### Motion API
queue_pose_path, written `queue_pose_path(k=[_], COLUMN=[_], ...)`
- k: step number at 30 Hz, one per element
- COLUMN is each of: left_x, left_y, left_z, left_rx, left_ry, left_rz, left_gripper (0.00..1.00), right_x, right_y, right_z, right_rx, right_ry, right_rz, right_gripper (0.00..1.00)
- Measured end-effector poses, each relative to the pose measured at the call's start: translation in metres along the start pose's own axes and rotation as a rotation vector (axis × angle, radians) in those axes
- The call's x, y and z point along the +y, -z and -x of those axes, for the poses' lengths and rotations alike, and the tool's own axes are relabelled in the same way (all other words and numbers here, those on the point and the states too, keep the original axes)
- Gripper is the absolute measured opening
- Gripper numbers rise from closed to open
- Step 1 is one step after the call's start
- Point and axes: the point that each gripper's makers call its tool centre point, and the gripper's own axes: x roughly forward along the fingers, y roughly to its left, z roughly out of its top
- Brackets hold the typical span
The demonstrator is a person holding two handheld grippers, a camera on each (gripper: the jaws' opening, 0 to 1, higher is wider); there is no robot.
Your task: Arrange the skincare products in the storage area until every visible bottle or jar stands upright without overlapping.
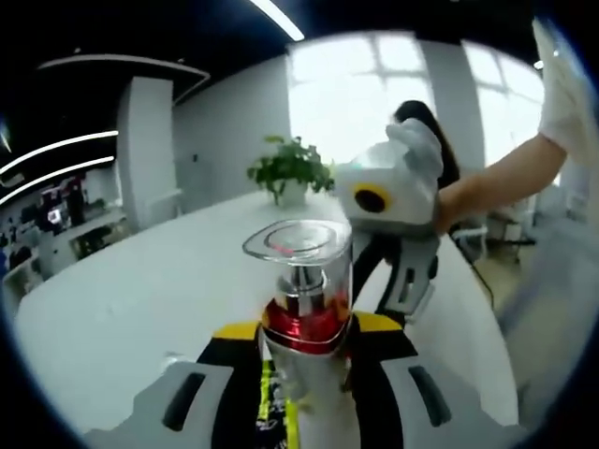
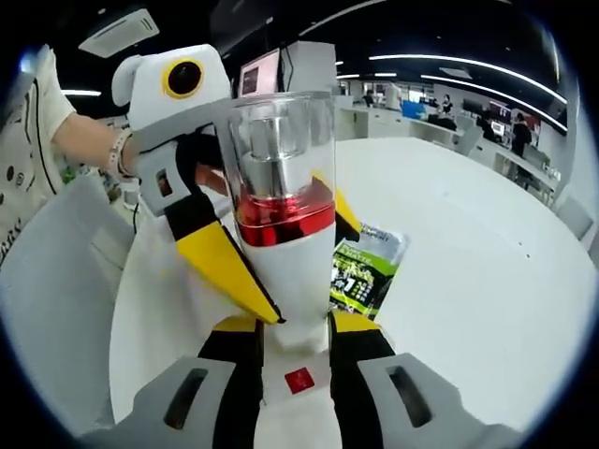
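White and glossy, the round bench (image 1: 140, 290) is stretching toward a potted plant (image 1: 290, 170) in the left gripper view, where the left tool (image 1: 304, 398) is clamping a bottle (image 1: 304, 309) with a clear cap and red metallic collar; the right tool (image 1: 402, 271) is touching it alongside.

Across the right gripper view, the right tool (image 2: 298, 351) is gripping the bottle's (image 2: 285, 234) white body beside the left tool (image 2: 225, 262), above a green packet (image 2: 367, 271).

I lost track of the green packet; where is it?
In the right gripper view, the green packet lies on the white table, just right of the pump bottle.
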Motion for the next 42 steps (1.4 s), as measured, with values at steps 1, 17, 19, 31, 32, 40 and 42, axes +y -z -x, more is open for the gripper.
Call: queue_pose_path(k=[1,17,19,31,32,40,42], left_x=[-0.001,0.001,0.001,0.005,0.007,0.012,0.013], left_y=[0.0,0.005,0.006,0.015,0.017,0.036,0.037], left_z=[0.0,0.002,0.004,0.032,0.034,0.058,0.064], left_rx=[0.002,0.02,0.027,0.114,0.12,0.193,0.199], left_ry=[0.004,-0.005,-0.006,-0.046,-0.052,-0.091,-0.096], left_rz=[0.007,0.025,0.042,0.039,0.044,0.14,0.15], left_gripper=[0.3,0.33,0.35,0.42,0.43,0.56,0.58], right_x=[0.0,-0.004,-0.002,0.008,0.007,0.015,0.018], right_y=[0.0,0.004,0.005,0.013,0.014,0.008,0.005], right_z=[0.0,0.004,0.005,0.01,0.01,0.018,0.021], right_rx=[0.0,0.016,0.019,0.066,0.07,0.076,0.076], right_ry=[-0.002,0.014,0.012,0.028,0.028,0.058,0.064], right_rz=[0.0,-0.01,-0.021,-0.041,-0.043,-0.044,-0.049], right_gripper=[0.26,0.31,0.34,0.51,0.53,0.68,0.72])
